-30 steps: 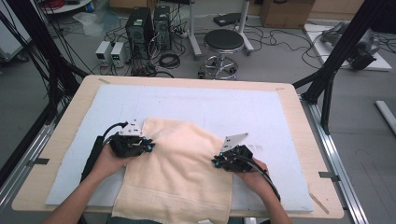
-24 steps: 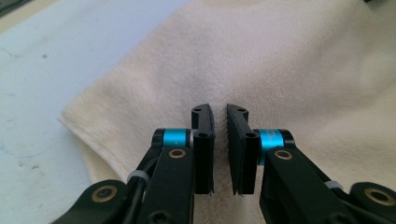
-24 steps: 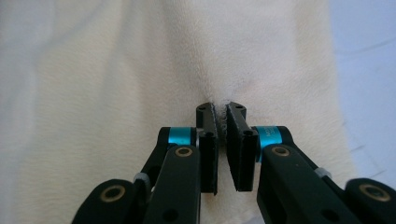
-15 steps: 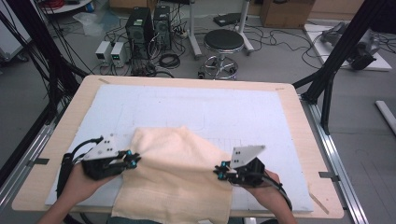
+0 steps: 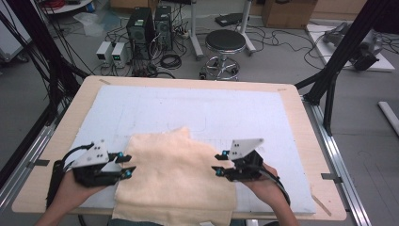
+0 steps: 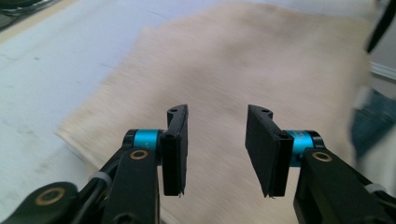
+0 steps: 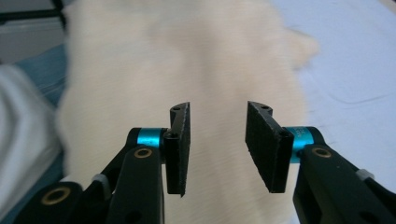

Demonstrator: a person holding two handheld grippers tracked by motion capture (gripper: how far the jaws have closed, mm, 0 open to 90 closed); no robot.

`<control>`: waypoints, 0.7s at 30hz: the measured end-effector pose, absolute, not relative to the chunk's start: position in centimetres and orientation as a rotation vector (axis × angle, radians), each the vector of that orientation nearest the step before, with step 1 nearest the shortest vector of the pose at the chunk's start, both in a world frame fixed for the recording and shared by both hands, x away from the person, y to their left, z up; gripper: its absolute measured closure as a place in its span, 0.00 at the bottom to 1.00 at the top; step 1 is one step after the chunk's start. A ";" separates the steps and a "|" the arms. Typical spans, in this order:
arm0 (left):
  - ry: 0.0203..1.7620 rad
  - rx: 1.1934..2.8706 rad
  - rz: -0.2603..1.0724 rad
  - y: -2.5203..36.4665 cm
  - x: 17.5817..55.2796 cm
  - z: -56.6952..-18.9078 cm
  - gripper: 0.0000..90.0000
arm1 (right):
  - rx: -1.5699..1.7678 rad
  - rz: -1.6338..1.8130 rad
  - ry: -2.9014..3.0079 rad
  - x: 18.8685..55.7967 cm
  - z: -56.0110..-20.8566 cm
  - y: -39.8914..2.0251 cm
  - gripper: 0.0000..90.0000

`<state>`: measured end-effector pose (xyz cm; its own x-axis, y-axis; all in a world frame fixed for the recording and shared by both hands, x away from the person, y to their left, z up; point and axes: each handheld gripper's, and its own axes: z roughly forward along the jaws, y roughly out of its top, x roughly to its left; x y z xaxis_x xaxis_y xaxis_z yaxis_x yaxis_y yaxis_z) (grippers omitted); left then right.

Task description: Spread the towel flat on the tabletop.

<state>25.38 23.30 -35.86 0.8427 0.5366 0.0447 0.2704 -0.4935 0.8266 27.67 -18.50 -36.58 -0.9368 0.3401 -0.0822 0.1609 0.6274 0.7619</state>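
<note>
A cream towel lies spread on the white mat, its near edge hanging over the table's front. My left gripper hovers at the towel's left edge and points right across it. My right gripper hovers at the right edge and points left. Both sets of jaws have just been opening and stand apart with nothing between them. In the left gripper view the left gripper looks down on the blurred towel. In the right gripper view the right gripper is over the towel.
The mat covers most of a wooden table. Beyond the far edge stand a round stool and computer cases among floor cables. Black frame posts rise at both sides. The far half of the mat is bare.
Both hands drew back toward the near edge with the towel, the left one also going left. The jaws of both grippers then opened and the towel now lies loose.
</note>
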 end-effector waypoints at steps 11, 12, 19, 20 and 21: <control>0.770 2.212 0.187 21.9 34.0 -41.0 0.43 | 0.608 1.129 2.751 35.3 -41.7 -17.3 0.48; 0.763 2.223 0.162 21.8 34.2 -41.2 0.50 | 0.624 1.139 2.771 35.5 -42.1 -17.4 0.56; 0.756 2.226 0.242 20.3 34.3 -40.6 0.82 | 0.655 1.311 2.746 35.2 -41.2 -19.8 0.95; 0.755 2.218 0.253 19.9 34.3 -40.4 0.82 | 0.659 1.350 2.717 34.9 -40.6 -20.4 0.95; 0.755 2.197 0.261 19.5 34.4 -40.1 0.83 | 0.669 1.360 2.693 34.6 -40.0 -21.0 0.95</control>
